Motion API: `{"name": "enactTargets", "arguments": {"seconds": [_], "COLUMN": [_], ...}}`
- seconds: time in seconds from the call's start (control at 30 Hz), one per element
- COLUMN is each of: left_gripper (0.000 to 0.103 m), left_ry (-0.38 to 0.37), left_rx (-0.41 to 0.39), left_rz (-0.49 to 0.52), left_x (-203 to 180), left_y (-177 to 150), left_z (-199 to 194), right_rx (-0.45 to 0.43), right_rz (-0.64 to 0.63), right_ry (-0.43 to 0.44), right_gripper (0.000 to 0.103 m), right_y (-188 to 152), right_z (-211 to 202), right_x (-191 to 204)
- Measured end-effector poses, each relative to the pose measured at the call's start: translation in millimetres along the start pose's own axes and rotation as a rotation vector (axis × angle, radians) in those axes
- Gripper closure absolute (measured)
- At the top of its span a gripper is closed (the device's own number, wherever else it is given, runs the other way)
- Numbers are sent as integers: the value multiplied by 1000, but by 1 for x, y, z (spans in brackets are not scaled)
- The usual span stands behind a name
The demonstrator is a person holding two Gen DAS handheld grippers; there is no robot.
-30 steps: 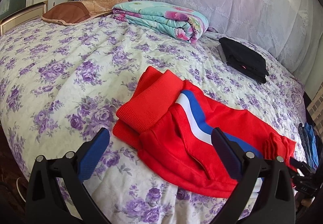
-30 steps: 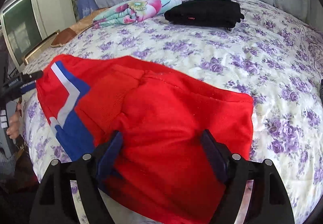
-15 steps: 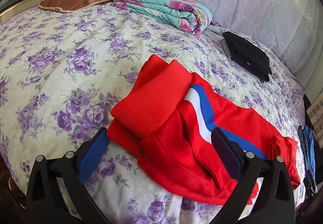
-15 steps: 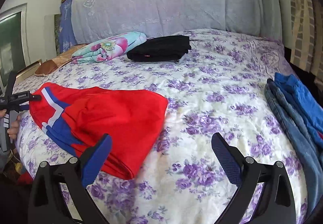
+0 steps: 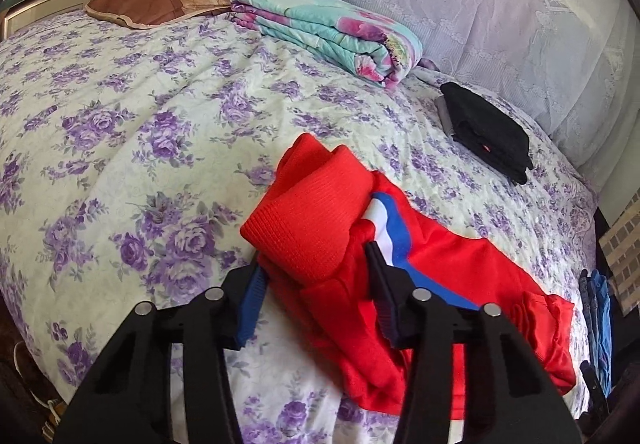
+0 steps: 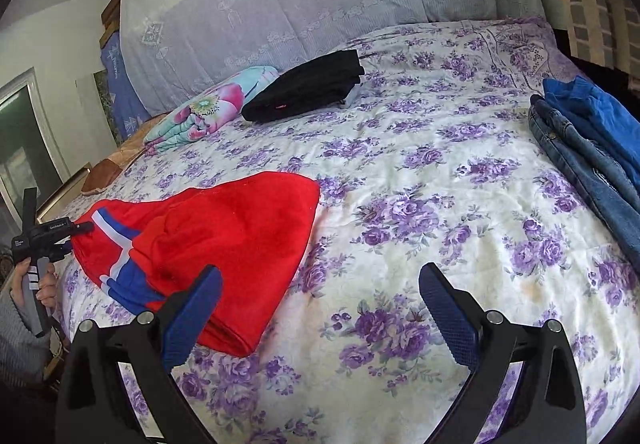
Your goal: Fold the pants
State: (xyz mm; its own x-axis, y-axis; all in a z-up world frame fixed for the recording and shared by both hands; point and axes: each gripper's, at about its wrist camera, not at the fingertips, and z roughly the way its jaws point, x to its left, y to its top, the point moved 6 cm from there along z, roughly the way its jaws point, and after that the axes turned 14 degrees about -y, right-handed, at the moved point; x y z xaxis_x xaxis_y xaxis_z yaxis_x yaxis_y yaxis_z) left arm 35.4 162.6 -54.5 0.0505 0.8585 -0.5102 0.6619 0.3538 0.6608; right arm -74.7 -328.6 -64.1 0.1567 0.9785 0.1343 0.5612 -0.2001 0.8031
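Pants (image 5: 400,264) lie folded at lower centre; left gripper (image 5: 316,300) has just been closing on them to lift, right gripper (image 6: 320,308) spread, empty.

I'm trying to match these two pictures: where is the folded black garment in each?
Left wrist view: black garment lies upper right, far across the bed beyond the red pants.
Right wrist view: black garment lies upper centre, near the headboard.
Shared landmark: the floral folded blanket right beside it.

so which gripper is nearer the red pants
Left. The left gripper has just been closing around the red pants; the right gripper stands open beside them.
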Motion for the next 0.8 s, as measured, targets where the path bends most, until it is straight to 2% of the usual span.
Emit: {"name": "enactTargets", "arguments": {"seconds": [0.07, 0.13, 0.3, 0.4, 0.53, 0.67, 0.8], "left_gripper": [67, 72, 78, 79, 79, 79, 78], "left_ry": [2, 9, 2, -39, -129, -249, -290], "left_rx": [-25, -56, -132, -153, -145, -64, 110], "left_rz": [41, 126, 420, 593, 780, 923, 996], "left_x": [-15, -41, -135, -199, -278, -343, -368], "left_y": [4, 10, 17, 8, -21, -70, -130], "left_z": [-7, -16, -31, -31, -17, 12, 64], "right_rx": [4, 12, 2, -12, -10, -6, -9], "right_rz": [14, 26, 65, 102, 178, 212, 244], "right_ry": [9, 16, 39, 63, 107, 127, 142], "right_gripper": [4, 4, 4, 4, 4, 4, 4], "right_y": [0, -1, -2, -2, -2, -2, -1], "right_z": [0, 1, -1, -4, -4, -2, -3], "right_x": [-2, -3, -9, -14, -25, -30, -36]}}
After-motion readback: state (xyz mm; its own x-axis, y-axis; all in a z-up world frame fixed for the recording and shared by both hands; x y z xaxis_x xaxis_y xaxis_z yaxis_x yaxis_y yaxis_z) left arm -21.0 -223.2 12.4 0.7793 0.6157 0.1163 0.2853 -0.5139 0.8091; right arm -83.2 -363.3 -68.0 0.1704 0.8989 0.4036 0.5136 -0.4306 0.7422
